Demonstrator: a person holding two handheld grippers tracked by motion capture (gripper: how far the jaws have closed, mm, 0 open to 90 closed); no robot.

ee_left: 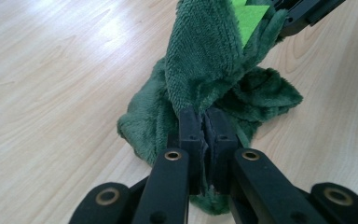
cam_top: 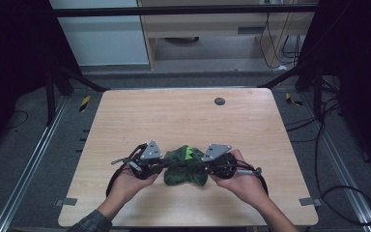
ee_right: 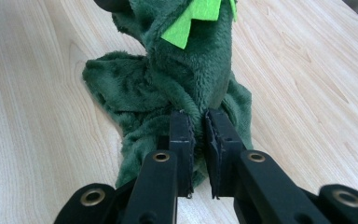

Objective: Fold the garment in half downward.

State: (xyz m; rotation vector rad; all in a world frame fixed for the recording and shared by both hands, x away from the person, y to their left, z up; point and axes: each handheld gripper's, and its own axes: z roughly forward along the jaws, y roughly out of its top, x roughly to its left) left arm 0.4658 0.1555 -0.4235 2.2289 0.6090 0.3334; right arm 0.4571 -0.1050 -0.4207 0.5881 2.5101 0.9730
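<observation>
Two grippers are meeting over a dark green plush cloth (cam_top: 185, 168) near the front edge of the wooden table (cam_top: 183, 116). In the high view the left gripper (cam_top: 158, 166) is coming in from the cloth's left side and the right gripper (cam_top: 207, 166) from its right side, each carried in one of the person's hands, with a grey three-cornered plate showing on top of each.

Seen from the left gripper view, the left gripper (ee_left: 206, 122) is pinching a fold of the cloth (ee_left: 205, 60), its jaws pressed nearly together with fabric bunching out above them. Part of the cloth is rising from that pinch while the rest is lying crumpled on the table (ee_left: 60, 79) behind it. A bright green patch (ee_left: 251, 18) is showing near the top of the raised part, just beside the black tip of the other gripper.

In the right gripper view, the right gripper (ee_right: 198, 122) is likewise clamping a fold of the cloth (ee_right: 186, 70), its jaws close together on the plush. The bright green patch (ee_right: 191, 18) is sitting high on the lifted fabric, and the lower folds are resting on the table (ee_right: 298, 74).
</observation>
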